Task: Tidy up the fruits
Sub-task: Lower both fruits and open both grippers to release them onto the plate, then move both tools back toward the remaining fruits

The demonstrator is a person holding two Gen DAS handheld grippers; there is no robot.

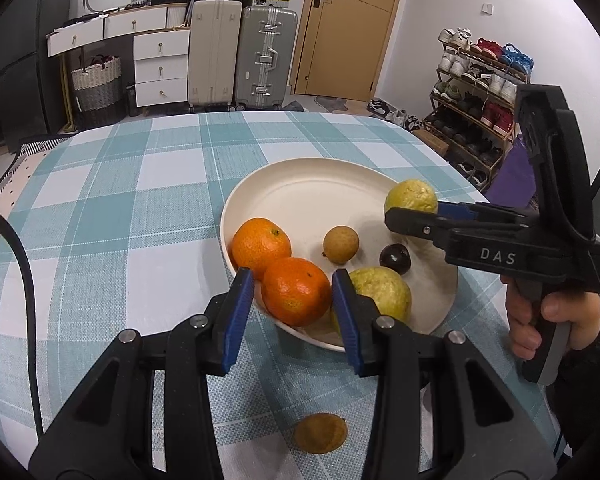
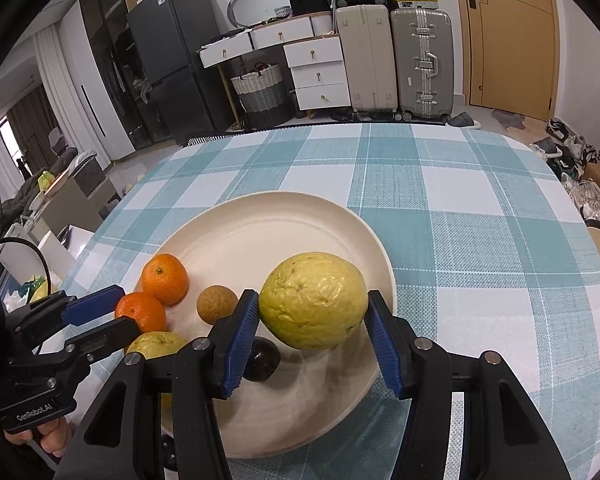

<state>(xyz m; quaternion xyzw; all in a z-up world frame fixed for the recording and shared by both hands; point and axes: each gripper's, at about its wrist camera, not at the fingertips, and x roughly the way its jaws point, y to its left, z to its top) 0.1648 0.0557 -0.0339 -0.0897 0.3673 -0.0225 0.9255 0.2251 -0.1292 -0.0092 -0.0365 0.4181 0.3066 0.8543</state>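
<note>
Teal-checked tablecloth [image 1: 132, 200] (suitcases [image 1: 242, 56] behind); each hand-held gripper clamps fruit

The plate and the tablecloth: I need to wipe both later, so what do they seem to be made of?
The plate looks like matte cream ceramic or melamine: smooth, faint ring marks, dull sheen; which of the two I cannot tell. The tablecloth looks like woven vinyl or coarse fabric: a fine mesh texture shows across the teal and white checks.

Right gripper [image 2: 313, 309] clamps guava [image 2: 314, 300] above plate [image 2: 260, 224]
</note>
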